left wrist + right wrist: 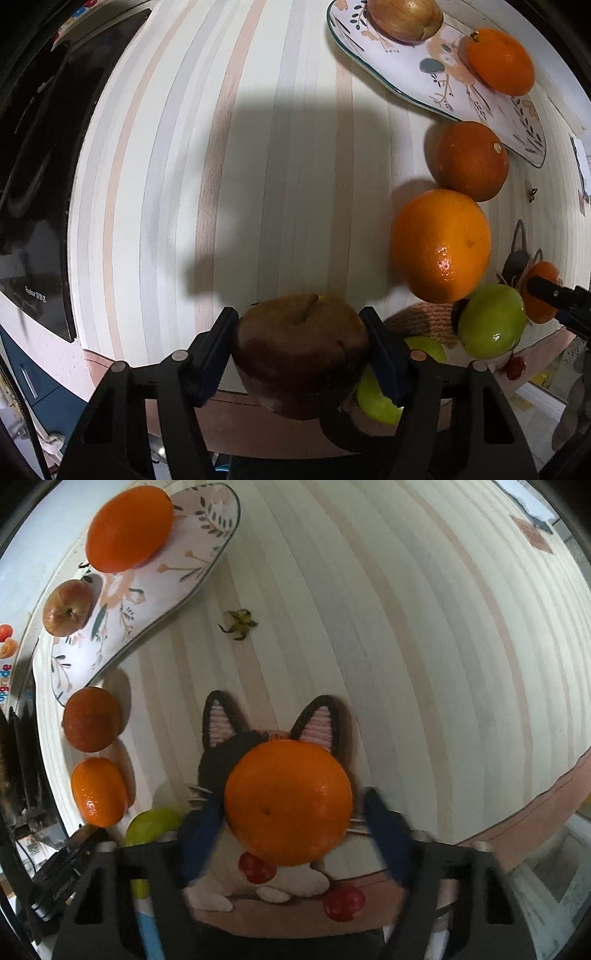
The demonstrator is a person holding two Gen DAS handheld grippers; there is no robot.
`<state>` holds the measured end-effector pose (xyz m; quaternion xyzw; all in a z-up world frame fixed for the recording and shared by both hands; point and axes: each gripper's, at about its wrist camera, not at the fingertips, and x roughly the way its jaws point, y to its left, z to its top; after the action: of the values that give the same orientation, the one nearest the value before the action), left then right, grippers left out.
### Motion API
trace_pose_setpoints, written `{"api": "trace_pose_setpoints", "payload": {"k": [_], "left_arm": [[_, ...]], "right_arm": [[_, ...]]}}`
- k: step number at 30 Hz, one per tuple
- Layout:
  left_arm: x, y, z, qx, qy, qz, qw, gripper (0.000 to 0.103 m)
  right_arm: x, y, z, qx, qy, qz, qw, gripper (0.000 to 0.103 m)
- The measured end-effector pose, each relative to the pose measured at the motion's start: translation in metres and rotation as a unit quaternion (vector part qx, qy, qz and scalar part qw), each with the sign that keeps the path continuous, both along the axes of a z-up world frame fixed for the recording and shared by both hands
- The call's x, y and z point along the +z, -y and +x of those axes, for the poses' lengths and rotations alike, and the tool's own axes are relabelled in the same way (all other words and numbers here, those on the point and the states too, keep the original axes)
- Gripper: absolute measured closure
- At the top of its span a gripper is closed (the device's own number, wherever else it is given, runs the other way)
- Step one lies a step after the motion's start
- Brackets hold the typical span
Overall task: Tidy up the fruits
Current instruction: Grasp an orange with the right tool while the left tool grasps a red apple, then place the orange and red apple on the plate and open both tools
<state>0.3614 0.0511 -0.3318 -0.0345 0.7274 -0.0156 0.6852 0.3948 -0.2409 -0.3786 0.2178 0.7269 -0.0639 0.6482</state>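
My left gripper (301, 345) is shut on a dark red apple (301, 354) near the table's front edge. A floral plate (417, 55) at the far right carries an apple (404, 16) and an orange (498, 61). Two oranges (471, 160) (441, 245) and a green apple (491, 321) lie in a row on the table. In the right wrist view, my right gripper (290, 823) is open around an orange (288, 803) resting on a cat-shaped mat (221, 753); the blurred fingers stand apart from it. The plate (155, 583) is at upper left there.
Two small red fruits (256, 867) (343, 902) lie on the mat's lower part. A dried fruit stem (238, 622) lies on the striped table. A second green apple (376, 400) sits behind the left fingers. A black appliance (33, 166) stands to the left.
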Motion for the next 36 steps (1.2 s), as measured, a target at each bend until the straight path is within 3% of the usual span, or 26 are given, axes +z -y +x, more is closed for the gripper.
{"api": "trace_pose_setpoints", "payload": {"k": [6, 19, 25, 30, 36], "left_arm": [[-0.008, -0.010, 0.006, 0.009, -0.021, -0.009, 0.9997, 0.037], [-0.004, 0.010, -0.007, 0.001, -0.014, 0.009, 0.9999, 0.039], [0.020, 0.008, -0.007, 0.015, -0.001, -0.007, 0.9999, 0.039], [0.044, -0.010, 0.015, 0.027, 0.015, -0.042, 0.9987, 0.039], [0.084, 0.010, 0.058, 0.026, 0.059, -0.071, 0.9954, 0.039]], "right_arm": [[-0.002, -0.020, -0.004, 0.031, -0.001, 0.004, 1.000, 0.037], [-0.010, -0.030, 0.012, 0.037, 0.003, -0.006, 0.999, 0.037], [0.007, -0.017, 0.004, 0.037, 0.020, -0.001, 0.999, 0.038], [0.025, -0.015, 0.011, 0.034, 0.038, 0.014, 0.999, 0.038], [0.057, -0.014, 0.034, 0.033, 0.072, 0.042, 0.996, 0.038]]}}
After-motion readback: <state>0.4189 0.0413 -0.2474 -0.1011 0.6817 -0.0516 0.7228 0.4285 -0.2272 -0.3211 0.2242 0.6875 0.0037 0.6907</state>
